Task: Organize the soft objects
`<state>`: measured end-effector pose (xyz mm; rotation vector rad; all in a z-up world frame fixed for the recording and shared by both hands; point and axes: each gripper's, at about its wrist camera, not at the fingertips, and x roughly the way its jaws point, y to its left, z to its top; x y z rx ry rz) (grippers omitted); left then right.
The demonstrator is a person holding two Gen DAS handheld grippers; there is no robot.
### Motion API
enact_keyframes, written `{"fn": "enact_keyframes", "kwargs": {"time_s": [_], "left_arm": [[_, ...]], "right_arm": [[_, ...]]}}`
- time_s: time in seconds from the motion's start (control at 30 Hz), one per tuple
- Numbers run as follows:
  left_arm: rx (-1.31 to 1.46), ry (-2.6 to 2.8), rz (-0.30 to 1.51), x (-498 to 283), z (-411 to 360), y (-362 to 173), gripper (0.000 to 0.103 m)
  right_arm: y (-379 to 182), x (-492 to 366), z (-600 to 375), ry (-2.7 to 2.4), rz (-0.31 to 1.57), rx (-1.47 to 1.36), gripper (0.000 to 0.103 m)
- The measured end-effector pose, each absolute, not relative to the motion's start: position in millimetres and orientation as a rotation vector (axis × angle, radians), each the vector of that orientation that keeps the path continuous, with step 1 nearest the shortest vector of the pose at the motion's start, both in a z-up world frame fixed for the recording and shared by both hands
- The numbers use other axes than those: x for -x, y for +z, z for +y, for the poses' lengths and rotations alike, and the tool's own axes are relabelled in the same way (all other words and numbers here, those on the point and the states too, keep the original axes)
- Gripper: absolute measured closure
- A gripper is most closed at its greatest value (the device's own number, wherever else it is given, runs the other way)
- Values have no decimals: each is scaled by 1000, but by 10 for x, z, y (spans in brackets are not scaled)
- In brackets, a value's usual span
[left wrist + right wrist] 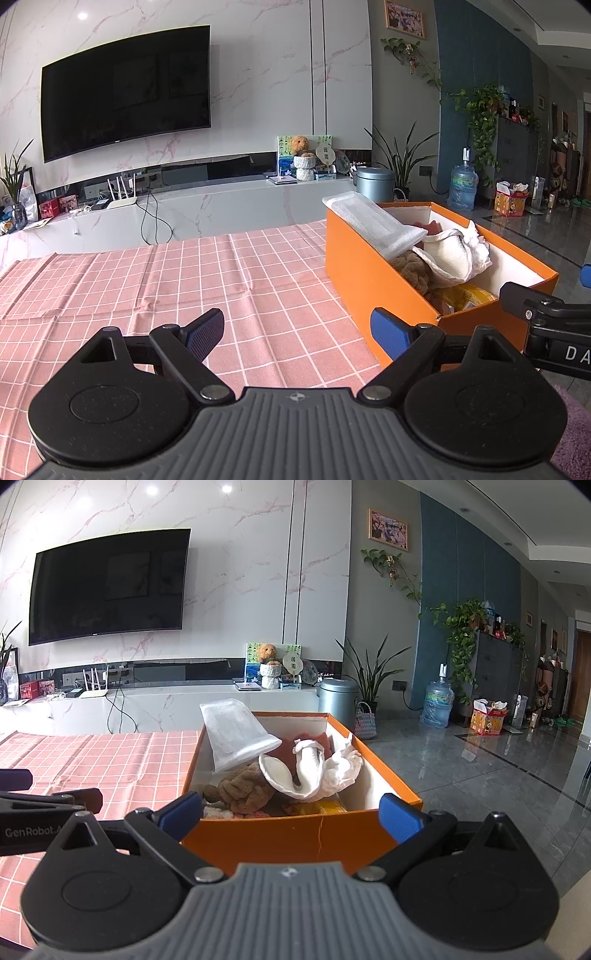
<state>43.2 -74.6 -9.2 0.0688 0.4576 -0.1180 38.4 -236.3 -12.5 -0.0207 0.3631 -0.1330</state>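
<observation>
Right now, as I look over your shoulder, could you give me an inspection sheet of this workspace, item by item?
Surface: pink checked tablecloth, creased, bare in front of the left gripper.
Job's things: orange box at the table's edge holds a white foam sheet leaning on its wall, a brown plush toy, white cloth and something yellow at the bottom.
Clutter: nothing seen on the cloth.
Grippers: left gripper open, empty; right gripper open, empty, just short of the box's near wall.
Cables: black cables hang down the TV counter.
Surroundings: wall TV, router, potted plants, water bottle.
</observation>
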Motion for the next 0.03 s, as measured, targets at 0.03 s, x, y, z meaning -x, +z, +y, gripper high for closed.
{"fn": "enact_keyframes", "kwargs": {"time_s": [0.03], "left_arm": [[-67,-119,458,-428,-748,-76,0]], "right_arm": [[-126,-385,-2365,-133,363,21,3]]}}
